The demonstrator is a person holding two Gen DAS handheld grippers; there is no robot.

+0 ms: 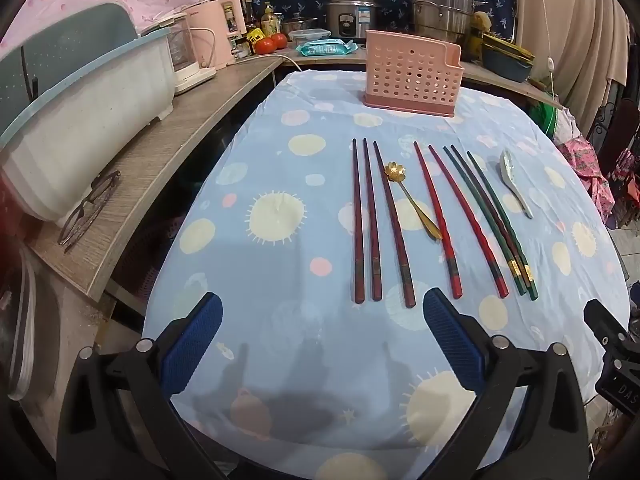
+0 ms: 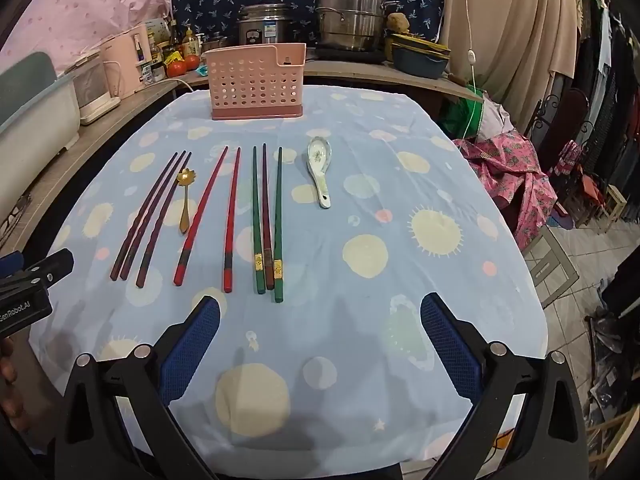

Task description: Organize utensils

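A pink perforated utensil holder [image 1: 412, 74] [image 2: 256, 82] stands upright at the far end of the table. In front of it lie, in a row, three dark brown chopsticks [image 1: 370, 220] [image 2: 150, 216], a gold flower spoon [image 1: 412, 202] [image 2: 185, 200], two red chopsticks [image 1: 438, 220] [image 2: 216, 212], green chopsticks with a brown one among them [image 1: 494, 220] [image 2: 266, 216] and a white ceramic spoon [image 1: 516, 182] [image 2: 320, 170]. My left gripper [image 1: 322, 312] is open and empty, just short of the near chopstick ends. My right gripper [image 2: 320, 312] is open and empty too.
The table wears a light blue cloth [image 1: 280, 240] [image 2: 400, 280] with sun prints. A wooden counter [image 1: 160, 152] runs along the left with a white tub [image 1: 80, 120], glasses [image 1: 90, 208] and appliances. Pots [image 2: 348, 16] stand behind. A chair with clothes [image 2: 516, 176] stands at the right.
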